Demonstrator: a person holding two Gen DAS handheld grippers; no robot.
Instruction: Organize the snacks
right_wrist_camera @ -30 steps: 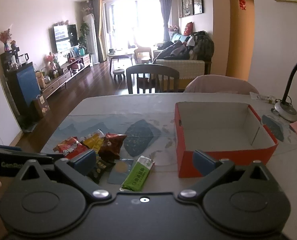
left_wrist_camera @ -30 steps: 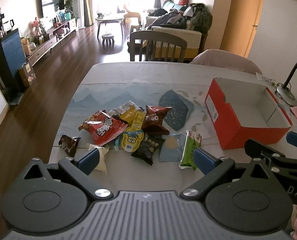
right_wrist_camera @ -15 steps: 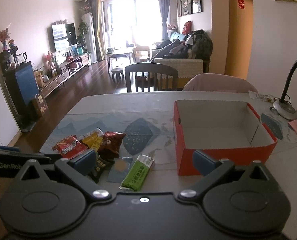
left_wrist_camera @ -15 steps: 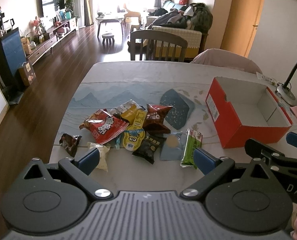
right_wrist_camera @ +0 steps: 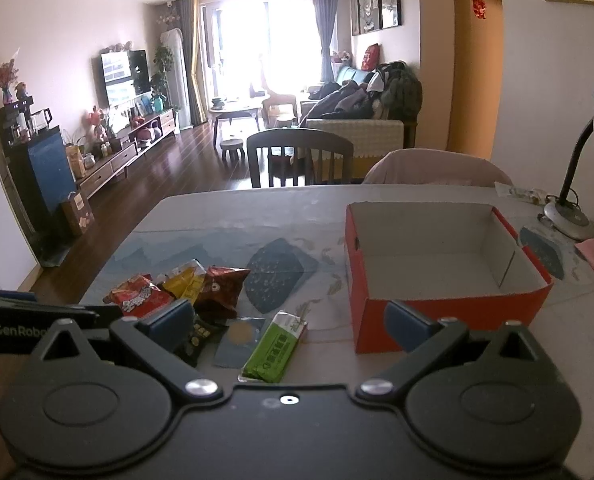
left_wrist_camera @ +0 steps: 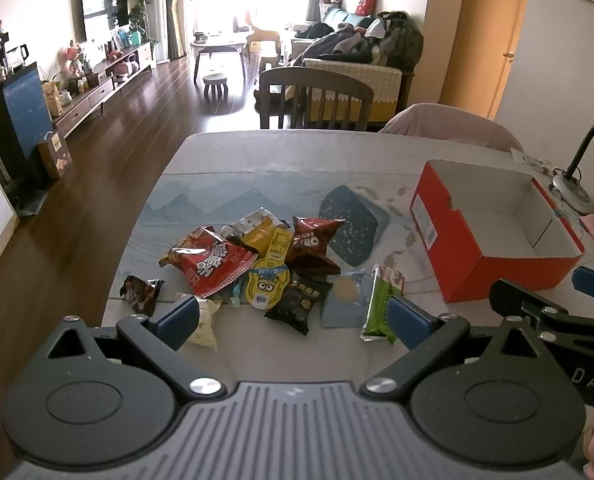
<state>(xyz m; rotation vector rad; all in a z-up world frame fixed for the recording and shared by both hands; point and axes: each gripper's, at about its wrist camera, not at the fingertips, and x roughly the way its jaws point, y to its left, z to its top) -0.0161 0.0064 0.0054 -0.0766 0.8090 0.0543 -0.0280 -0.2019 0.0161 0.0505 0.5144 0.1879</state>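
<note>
"GenRobo" on the left gripper (right_wrist_camera: 17,330), "DAS" on the right gripper (left_wrist_camera: 593,376), snack packet lettering too small to read

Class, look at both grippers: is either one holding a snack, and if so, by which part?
Nothing is held. The left gripper and right gripper are both open, above the table.

Both cams sit at the near edge of the counter (left_wrist_camera: 257,160), looking along it toward the living room at 12 o'clock. Left wrist cam is higher, tilted down: snack pile (left_wrist_camera: 257,268) dead ahead and close, red box (left_wrist_camera: 497,256) at 2 o'clock. Right wrist cam is lower, flatter: red box (right_wrist_camera: 437,304) at 1 o'clock, pile (right_wrist_camera: 185,292) at 10 o'clock. Shared: pile, green packet (left_wrist_camera: 379,304) (right_wrist_camera: 275,346), box, lamp (right_wrist_camera: 573,184), chair (left_wrist_camera: 313,98), room behind.
</note>
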